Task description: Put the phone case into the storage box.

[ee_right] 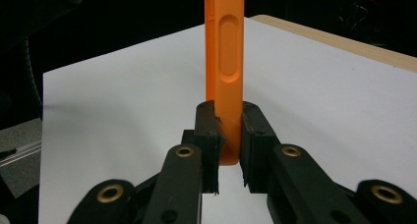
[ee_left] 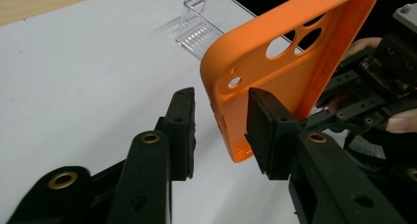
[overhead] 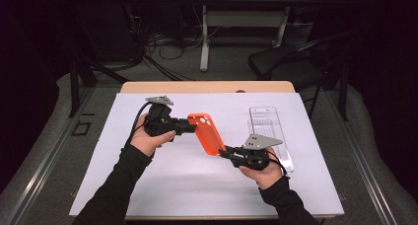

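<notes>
Right gripper [ee_right: 228, 145] clamps orange phone case [ee_right: 224, 52].

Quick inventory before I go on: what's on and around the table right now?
phone case: one, orange, held above the table between both grippers
clear plastic tray: one, transparent, on the sheet at right
sheet: one, white, covering the table
table: one, wooden, edge showing at far side
chair: one, black, beyond the table
left gripper: one, black, jaws astride the case's end, not yet pressing
right gripper: one, black, jaws clamped on the case's edge
</notes>
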{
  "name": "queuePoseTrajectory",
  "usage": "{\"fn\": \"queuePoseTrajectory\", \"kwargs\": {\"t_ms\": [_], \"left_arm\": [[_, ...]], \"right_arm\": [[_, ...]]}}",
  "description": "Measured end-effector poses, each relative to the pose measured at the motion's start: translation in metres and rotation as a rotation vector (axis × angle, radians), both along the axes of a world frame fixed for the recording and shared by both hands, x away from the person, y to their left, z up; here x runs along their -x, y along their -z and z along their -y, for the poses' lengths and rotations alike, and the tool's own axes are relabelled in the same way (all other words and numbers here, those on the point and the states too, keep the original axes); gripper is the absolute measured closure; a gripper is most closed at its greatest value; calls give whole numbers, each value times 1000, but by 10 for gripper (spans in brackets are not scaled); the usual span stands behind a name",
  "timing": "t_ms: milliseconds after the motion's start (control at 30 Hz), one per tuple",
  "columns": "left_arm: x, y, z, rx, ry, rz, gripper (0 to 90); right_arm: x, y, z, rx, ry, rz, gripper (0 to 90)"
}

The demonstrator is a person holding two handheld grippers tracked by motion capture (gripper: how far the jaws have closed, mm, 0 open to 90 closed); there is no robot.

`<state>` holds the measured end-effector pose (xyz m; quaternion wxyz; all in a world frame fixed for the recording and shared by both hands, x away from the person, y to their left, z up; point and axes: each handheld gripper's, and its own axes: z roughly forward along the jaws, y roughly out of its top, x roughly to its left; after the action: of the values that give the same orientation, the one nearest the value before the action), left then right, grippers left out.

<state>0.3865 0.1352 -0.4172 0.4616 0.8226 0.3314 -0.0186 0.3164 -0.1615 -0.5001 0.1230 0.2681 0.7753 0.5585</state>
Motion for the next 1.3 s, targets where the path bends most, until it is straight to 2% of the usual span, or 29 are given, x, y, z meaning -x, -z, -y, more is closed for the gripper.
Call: {"fn": "queuePoseTrajectory", "kwargs": {"t_ms": [567,900,1300], "left_arm": [[-4,2,2,1,-12,-25,767],[-5,3,3,6,-19,-28,799],[-7,4,2,17,-2,-45,828]], "right_arm": [[-1,2,-1,8,-4,1,804],[-1,2,-1,8,-2,-1,803],[-3,3,1,13,5,-1,803]]}}
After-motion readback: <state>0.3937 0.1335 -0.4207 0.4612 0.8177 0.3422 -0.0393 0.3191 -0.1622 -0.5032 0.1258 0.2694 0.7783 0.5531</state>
